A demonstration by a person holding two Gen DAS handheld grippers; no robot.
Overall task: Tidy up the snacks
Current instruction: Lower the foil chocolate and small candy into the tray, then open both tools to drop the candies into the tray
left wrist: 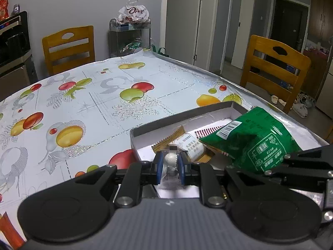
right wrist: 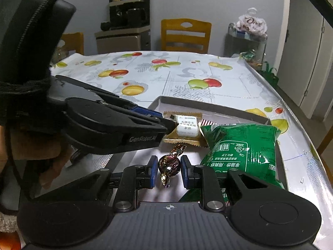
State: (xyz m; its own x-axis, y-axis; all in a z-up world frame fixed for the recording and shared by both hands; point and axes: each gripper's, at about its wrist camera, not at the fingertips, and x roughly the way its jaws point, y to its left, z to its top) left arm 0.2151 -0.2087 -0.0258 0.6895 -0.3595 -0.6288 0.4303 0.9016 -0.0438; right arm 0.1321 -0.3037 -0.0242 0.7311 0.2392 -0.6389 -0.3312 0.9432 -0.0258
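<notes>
Right wrist view: table (right wrist: 208, 95) under fruit-print cloth; shallow box (right wrist: 210, 104) near its front edge; green snack bag (right wrist: 241, 148) fills box's right side, tan packet (right wrist: 183, 129) toward far wall; right gripper (right wrist: 169, 169) nearly pressed together, pinching foil-wrapped candy (right wrist: 169, 164) above box floor; left gripper (left wrist: 170, 166) pressed together on small clear-wrapped sweet (left wrist: 172, 161) above near left corner of box. Judgement: lower each sweet onto bare floor before spreading jaws, clear of bag; release one at a time.
</notes>
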